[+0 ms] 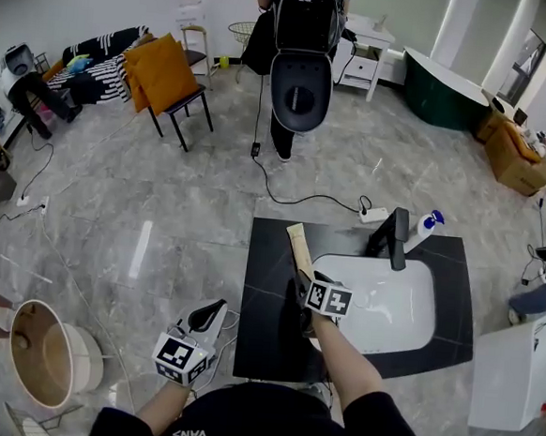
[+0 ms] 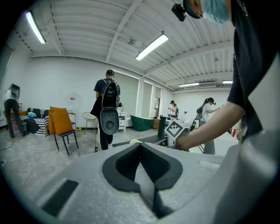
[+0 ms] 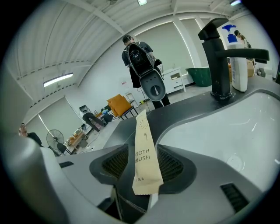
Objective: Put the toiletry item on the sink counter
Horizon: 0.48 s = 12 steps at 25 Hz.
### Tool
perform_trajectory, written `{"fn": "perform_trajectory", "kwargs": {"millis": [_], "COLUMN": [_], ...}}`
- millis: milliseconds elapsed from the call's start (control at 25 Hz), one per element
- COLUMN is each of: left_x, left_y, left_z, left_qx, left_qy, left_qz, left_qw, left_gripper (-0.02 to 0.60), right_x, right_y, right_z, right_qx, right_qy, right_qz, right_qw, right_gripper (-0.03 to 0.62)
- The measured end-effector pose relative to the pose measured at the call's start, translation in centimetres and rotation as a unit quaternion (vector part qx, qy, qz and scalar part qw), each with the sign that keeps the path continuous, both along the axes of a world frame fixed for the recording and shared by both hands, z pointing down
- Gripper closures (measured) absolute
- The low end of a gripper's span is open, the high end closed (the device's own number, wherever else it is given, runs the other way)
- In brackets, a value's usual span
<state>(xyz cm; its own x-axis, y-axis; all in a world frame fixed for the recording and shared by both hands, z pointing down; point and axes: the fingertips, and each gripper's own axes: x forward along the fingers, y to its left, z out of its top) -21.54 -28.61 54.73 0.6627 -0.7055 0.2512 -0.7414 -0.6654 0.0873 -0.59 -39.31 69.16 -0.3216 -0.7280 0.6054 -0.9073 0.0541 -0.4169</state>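
A beige toothbrush packet [image 1: 299,247] [image 3: 143,148] lies lengthwise on the black sink counter [image 1: 263,339], left of the white basin [image 1: 393,311]. My right gripper [image 1: 302,280] [image 3: 143,154] is low over the packet's near end. Its jaws stand apart on either side of the packet, with a gap showing beside each pad, so it is open. My left gripper [image 1: 211,313] [image 2: 141,146] hangs off the counter's left edge, over the floor. It is shut with nothing in it.
A black faucet [image 1: 394,236] [image 3: 218,57] and a white spray bottle [image 1: 428,225] [image 3: 238,65] stand behind the basin. A person [image 1: 302,64] stands beyond the counter. A chair with an orange cushion [image 1: 166,77] is at far left, and a round wooden tub [image 1: 41,354] sits on the floor near left.
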Motion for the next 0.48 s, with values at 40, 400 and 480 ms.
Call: {"fn": "perform_trajectory", "kwargs": {"millis": [40,400,480], "left_x": [0.0,0.5,0.8], "left_y": [0.0,0.3,0.3], "left_z": [0.1,-0.1,-0.2], "left_qx": [0.0,0.001,0.001], "left_qy": [0.0,-0.001,0.0], "left_qz": [-0.001,-0.005,-0.004], "left_qw": [1.0,1.0,1.0], "left_gripper": [0.575,0.575,0.574], "right_x": [-0.2,-2.7,-3.0], "right_y": [0.0,0.9,1.1], "right_z": [0.1,0.0,0.0], "right_qx": [0.0,0.004,0.006], "right_qy": [-0.003,0.023,0.041], "right_qz": [-0.004,-0.087,-0.104], "right_qw": [1.0,0.996,0.994], "right_gripper": [0.396,0.259,0.232]}}
